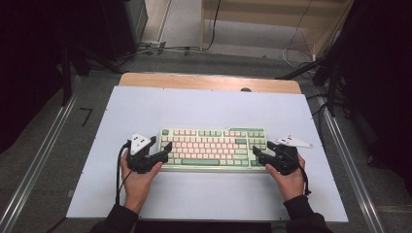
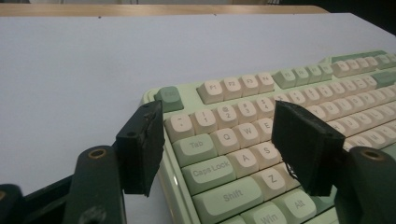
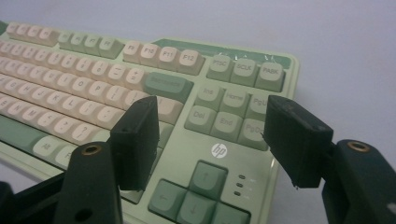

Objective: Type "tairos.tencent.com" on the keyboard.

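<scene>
A mint-green keyboard [image 1: 214,148] with cream and green keys lies level in the middle of the white table top [image 1: 204,104]. At its left end, my left gripper [image 1: 165,151] stands open; in the left gripper view its jaws [image 2: 217,144] straddle the corner by Tab and Caps Lock, one pad [image 2: 142,149] just outside the edge, the other [image 2: 303,144] over the keys. My right gripper [image 1: 256,154] is open at the keyboard's right end. There its jaws [image 3: 212,140] frame the arrow and navigation keys [image 3: 224,116]. Neither pad visibly presses on the keyboard [image 3: 93,88].
The white top [image 2: 93,70] runs wide around the keyboard, with a wooden strip [image 1: 209,81] at its far edge. Metal rails [image 1: 347,160] flank the table. Cables [image 1: 160,48] and dark stands [image 1: 335,68] lie on the floor beyond.
</scene>
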A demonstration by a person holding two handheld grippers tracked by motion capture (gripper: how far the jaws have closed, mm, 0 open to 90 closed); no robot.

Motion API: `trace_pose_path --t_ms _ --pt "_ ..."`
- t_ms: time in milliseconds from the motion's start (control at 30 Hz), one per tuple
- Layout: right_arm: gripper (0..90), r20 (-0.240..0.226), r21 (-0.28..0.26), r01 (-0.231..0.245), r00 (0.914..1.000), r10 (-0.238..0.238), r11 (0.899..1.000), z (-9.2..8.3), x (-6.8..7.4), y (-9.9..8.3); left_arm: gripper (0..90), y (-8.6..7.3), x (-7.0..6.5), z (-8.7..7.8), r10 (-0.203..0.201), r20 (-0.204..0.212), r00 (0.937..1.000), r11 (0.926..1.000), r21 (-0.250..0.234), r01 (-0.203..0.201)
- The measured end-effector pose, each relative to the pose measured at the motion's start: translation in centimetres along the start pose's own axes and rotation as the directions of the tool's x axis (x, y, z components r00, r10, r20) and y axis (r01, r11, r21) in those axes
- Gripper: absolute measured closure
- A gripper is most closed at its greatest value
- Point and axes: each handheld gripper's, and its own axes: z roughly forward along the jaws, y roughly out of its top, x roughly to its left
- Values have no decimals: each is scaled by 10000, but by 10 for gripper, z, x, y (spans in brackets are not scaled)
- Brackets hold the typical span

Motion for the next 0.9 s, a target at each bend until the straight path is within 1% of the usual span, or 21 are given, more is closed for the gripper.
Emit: trace_pose_path --t_ms 100,133,167,233,300,367,400,433,467,500,533,567,600,633,667,700,733,767,800,867,900 --pt "371 -93 -30 33 10000 -33 10000 2 1 0 404 0 -1 1 66 65 10000 10000 2 -66" --pt "401 -211 -12 48 9998 -48 10000 3 3 1 432 1 -1 1 66 84 9999 10000 -7 -66" --pt "401 -211 -12 48 9998 -48 10000 3 3 1 432 1 -2 1 88 89 9999 10000 -31 -88" --pt "455 -399 -35 83 9992 -84 10000 3 4 2 457 1 -2 1 164 65 9998 9999 -55 -164" --pt "478 -469 -45 93 9989 -95 9999 4 5 3 466 1 -4 1 189 58 9998 9998 -92 -189" --pt "534 -671 -74 147 9976 -152 9999 4 7 4 536 2 -4 1 259 82 9996 9996 -128 -258" --pt "534 -671 -74 147 9976 -152 9999 4 7 4 536 2 -5 1 250 128 9996 9995 -177 -248" --pt "569 -790 -48 167 9967 -170 9998 5 9 5 583 2 -5 1 247 200 9995 9995 -214 -242" --pt "569 -790 -48 167 9967 -170 9998 5 9 5 583 3 -5 1 283 255 9993 9994 -206 -278" --pt "622 -899 -32 204 9957 -206 9998 5 10 6 629 3 -6 1 329 252 9991 9993 -193 -324" --pt "622 -899 -32 204 9957 -206 9998 5 10 6 629 3 -6 1 345 279 9990 9992 -198 -340" --pt "681 -973 -86 316 9947 -323 9995 4 12 7 666 3 -7 2 330 338 9989 9993 -187 -323" --pt "712 -1038 -120 357 9939 -367 9993 4 13 7 688 3 -7 2 324 363 9988 9993 -197 -317" --pt "712 -1038 -120 357 9939 -367 9993 4 13 7 688 3 -7 3 308 407 9987 9993 -203 -300" --pt "742 -1102 -145 410 9930 -424 9991 3 14 8 706 3 -7 3 316 442 9985 9994 -184 -308" --pt "819 -1199 -169 467 9916 -484 9988 3 15 9 752 3 -8 3 307 440 9986 9994 -166 -300" --pt "819 -1199 -169 467 9916 -484 9988 3 15 9 752 3 -8 3 295 452 9985 9995 -162 -288" --pt "853 -1214 -180 482 9913 -501 9987 3 16 9 787 3 -8 3 305 465 9985 9995 -145 -298" --pt "877 -1229 -176 495 9911 -513 9986 3 16 9 787 3 -8 3 293 446 9986 9995 -141 -287" --pt "880 -1297 -172 554 9899 -572 9983 3 17 10 849 3 -8 3 282 454 9986 9995 -148 -276" --pt "880 -1297 -172 554 9899 -572 9983 3 17 10 849 3 -8 3 288 457 9985 9995 -138 -282"
